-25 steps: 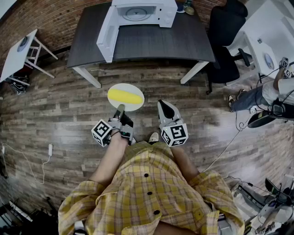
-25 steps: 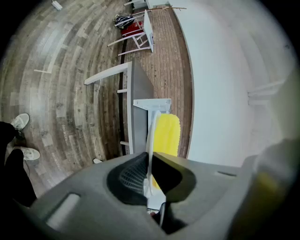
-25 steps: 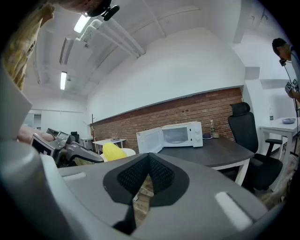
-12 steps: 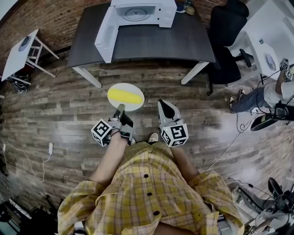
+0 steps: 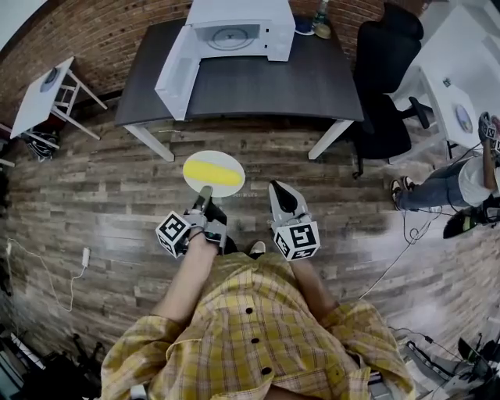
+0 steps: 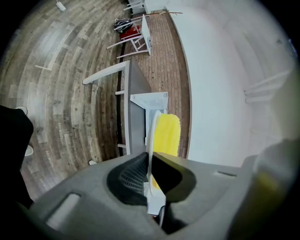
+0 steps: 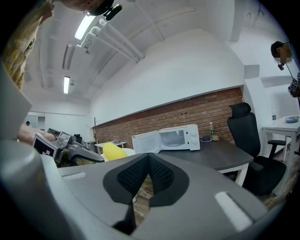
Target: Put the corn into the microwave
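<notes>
Clamping the near rim of the plate [image 5: 215,188] in the left gripper [image 5: 205,193], corn [image 5: 212,169] lying on it, above the floor [image 5: 109,195]. Keeping the right gripper [image 5: 283,195] closed on nothing. Slightly closer to the table [image 5: 273,78] than a second ago; open microwave [image 5: 234,23] still well ahead.

Corn [image 5: 212,167] on plate [image 5: 227,184], before microwave [image 5: 238,28]

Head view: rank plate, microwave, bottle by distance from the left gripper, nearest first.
1. Plate: clamped by its rim in the left gripper, just ahead of it, with the corn on it.
2. Microwave: further ahead on the table, door open.
3. Bottle: at the table's back edge, right of the microwave.
</notes>
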`<action>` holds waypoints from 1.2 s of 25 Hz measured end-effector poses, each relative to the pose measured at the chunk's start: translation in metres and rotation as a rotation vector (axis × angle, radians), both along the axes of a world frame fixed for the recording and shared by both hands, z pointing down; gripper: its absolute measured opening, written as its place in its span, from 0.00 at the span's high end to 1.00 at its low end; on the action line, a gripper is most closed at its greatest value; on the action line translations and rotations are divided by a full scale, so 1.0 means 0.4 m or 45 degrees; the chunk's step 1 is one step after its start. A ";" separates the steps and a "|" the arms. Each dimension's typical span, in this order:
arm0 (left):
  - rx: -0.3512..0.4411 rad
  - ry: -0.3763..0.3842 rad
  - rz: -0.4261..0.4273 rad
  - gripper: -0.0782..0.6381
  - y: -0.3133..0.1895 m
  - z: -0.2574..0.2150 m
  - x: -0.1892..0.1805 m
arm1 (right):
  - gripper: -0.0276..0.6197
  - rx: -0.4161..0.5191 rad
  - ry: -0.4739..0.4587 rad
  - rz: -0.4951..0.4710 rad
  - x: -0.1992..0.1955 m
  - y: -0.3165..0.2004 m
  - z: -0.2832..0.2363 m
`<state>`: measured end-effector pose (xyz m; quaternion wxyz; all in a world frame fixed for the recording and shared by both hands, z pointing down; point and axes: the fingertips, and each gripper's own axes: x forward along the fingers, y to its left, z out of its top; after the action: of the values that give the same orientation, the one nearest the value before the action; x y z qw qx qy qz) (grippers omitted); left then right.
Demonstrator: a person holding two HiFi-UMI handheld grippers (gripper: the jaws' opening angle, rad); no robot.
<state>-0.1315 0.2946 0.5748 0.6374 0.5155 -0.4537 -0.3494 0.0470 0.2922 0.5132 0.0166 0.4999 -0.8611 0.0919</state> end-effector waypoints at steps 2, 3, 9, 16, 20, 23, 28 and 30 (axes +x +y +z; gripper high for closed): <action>0.010 0.018 -0.023 0.86 -0.006 -0.009 0.018 | 0.95 -0.003 0.000 -0.001 0.020 -0.002 0.003; 0.016 0.029 -0.032 0.86 -0.013 -0.015 0.027 | 0.95 -0.003 -0.001 0.000 0.028 -0.006 0.003; 0.029 0.040 -0.023 0.87 -0.045 -0.025 0.061 | 0.95 -0.005 -0.020 0.022 0.056 -0.036 0.010; -0.009 0.025 0.006 0.87 -0.145 0.019 0.070 | 0.95 -0.028 0.014 -0.002 0.056 -0.117 0.039; -0.010 0.032 0.018 0.87 -0.248 0.026 0.079 | 0.95 -0.019 0.023 -0.003 0.063 -0.216 0.039; -0.007 0.046 0.023 0.87 -0.339 0.017 0.078 | 0.95 -0.006 0.017 0.006 0.058 -0.307 0.024; -0.012 0.035 0.050 0.87 -0.481 -0.003 0.068 | 0.95 0.000 0.007 0.024 0.043 -0.453 -0.002; -0.012 0.041 0.053 0.87 -0.537 -0.009 0.061 | 0.95 0.001 0.001 0.029 0.037 -0.507 -0.009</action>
<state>-0.1069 0.0797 0.5712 0.6541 0.5161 -0.4344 -0.3422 0.0616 0.0894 0.5096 0.0157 0.5096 -0.8553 0.0917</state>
